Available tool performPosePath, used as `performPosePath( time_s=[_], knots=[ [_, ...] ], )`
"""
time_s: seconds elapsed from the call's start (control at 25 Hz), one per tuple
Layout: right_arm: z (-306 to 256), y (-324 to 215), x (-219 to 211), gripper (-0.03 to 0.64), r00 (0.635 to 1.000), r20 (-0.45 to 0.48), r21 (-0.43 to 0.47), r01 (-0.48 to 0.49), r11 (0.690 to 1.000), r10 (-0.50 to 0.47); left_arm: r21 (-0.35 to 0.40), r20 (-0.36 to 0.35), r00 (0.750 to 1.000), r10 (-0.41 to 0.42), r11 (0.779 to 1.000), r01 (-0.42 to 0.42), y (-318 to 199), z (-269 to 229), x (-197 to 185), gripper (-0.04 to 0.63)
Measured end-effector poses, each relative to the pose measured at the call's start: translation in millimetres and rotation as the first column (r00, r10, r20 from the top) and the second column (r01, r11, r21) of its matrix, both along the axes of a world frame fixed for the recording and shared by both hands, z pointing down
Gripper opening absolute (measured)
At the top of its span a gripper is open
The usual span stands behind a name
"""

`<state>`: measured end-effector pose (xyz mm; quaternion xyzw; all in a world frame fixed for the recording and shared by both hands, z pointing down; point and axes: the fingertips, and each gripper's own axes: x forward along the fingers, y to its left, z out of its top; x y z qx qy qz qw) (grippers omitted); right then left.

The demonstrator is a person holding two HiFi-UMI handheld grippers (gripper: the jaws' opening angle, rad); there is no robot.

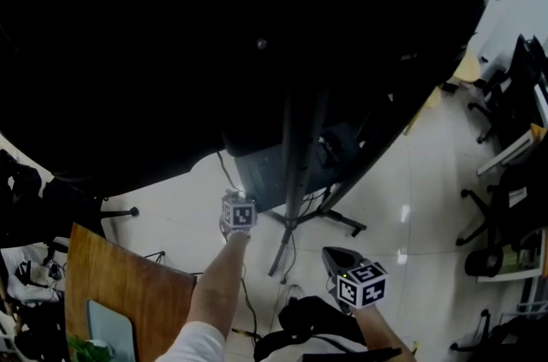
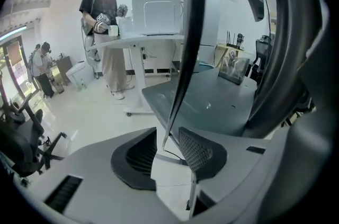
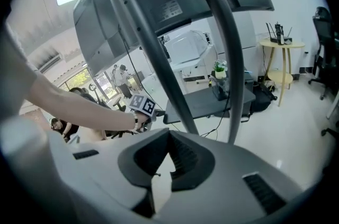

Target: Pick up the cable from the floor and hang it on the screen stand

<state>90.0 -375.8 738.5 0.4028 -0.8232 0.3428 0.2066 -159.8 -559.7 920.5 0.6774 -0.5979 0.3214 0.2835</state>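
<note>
Currently reaching the left gripper point(image 1: 239, 208) out to just left of the screen stand point(image 1: 295, 172), level with its lower pole, and holding the jaws spread, with only pale floor point(image 1: 411, 181) showing through the gap. Looking, in the left gripper view, along a slim dark strip point(image 2: 183, 59) dropping toward that gap and thinning out just above it (stand strut or hanging lead: not telling which from here). Hanging the right gripper point(image 1: 344, 268) lower, to the right of the stand's feet and apart from them, with its jaws pressed together at the tips and pinching nothing. Leaving the cable point(image 1: 249, 305) on the floor below the stand's feet, between the two grippers, as a thin dark line partly hidden behind the left forearm point(image 1: 218, 283) and running off toward the bottom edge. Losing most of the stand's upper half behind the big black screen point(image 1: 214, 35), with little readable on that dark back beyond a few pale fixings. Catching a grey shelf point(image 2: 212, 101) low on the stand, half covered by the pole in the head view. Cutting off a wooden board point(image 1: 120, 287) to the left of the stand and dark office chairs point(image 1: 501, 95) to its right.
</note>
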Motion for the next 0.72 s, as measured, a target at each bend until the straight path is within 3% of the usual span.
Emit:
performPosePath(
  time_s=[0.24,0.52,0.72],
  knots=[
    [12.4,2.4,11.1,0.011,1.000,-0.006,-0.022,-0.017,1.000,0.017,0.042,0.012,1.000,0.014,0.999,-0.015,-8.3,-2.6,4.9,0.030],
    [6.7,-1.3,-9.3,0.011,1.000,0.008,-0.002,0.009,1.000,-0.009,0.065,-0.002,0.999,0.051,0.997,-0.051,26.6,-31.1,11.0,0.026],
    [29.9,13.4,-20.0,0.012,0.999,-0.010,-0.002,0.038,0.999,-0.038,0.075,-0.095,0.994,0.053,0.996,-0.046,81.4,-76.6,26.8,0.025]
  ],
)
